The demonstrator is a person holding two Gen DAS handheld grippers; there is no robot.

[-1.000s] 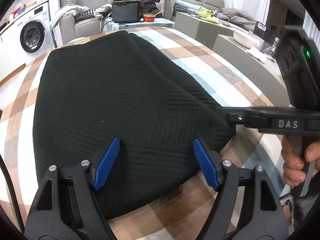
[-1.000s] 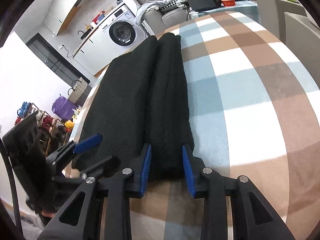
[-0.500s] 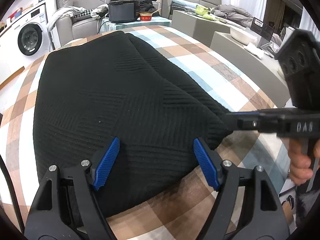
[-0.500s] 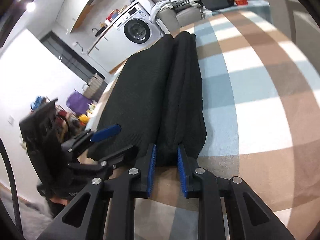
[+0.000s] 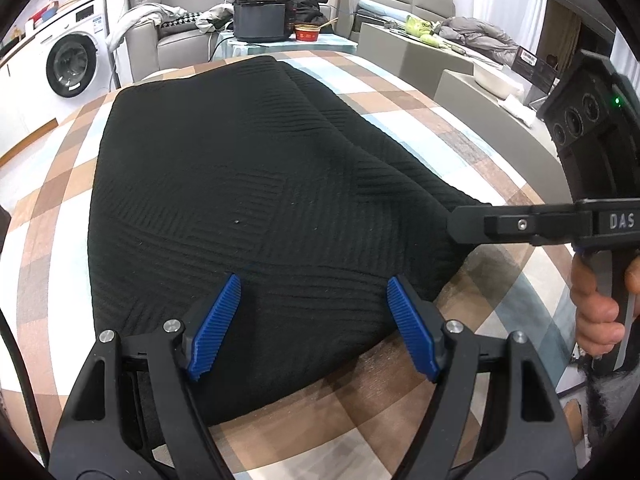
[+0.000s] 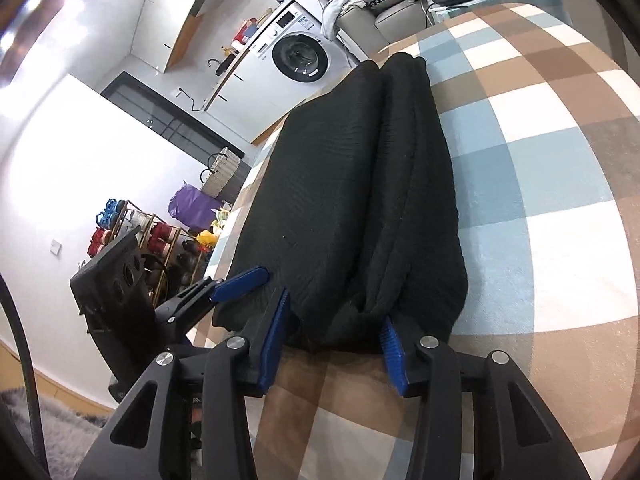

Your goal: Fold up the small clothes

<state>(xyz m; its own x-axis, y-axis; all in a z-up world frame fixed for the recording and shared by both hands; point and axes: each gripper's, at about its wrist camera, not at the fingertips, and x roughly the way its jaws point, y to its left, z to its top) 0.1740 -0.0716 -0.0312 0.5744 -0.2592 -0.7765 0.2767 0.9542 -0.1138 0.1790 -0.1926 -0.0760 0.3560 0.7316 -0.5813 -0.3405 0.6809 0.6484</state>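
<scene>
A black ribbed knit garment [image 5: 240, 184] lies folded on the checked tablecloth [image 5: 400, 412], its right side doubled over in a long thick fold [image 6: 416, 200]. My left gripper [image 5: 314, 326] hovers open over the garment's near edge, and its blue pads [image 5: 216, 328] hold nothing. My right gripper [image 6: 334, 346] is at the near end of that fold. Its jaws are opening, and the bunched cloth end still sits between the pads without being pinched tight. The right gripper [image 5: 520, 224] also shows from the side, held by a hand [image 5: 596, 312].
The table's near edge [image 6: 224, 248] drops off on the left of the right wrist view, with a shoe rack [image 6: 160, 240] below. A washing machine [image 5: 72, 64], a sofa [image 5: 176, 36] and a side table with a black appliance [image 5: 260, 20] stand beyond the far end.
The right gripper's jaws have spread from a narrow pinch on the fold's end to a wider gap, and the view has tipped. The left gripper stays open and has shifted slightly.
</scene>
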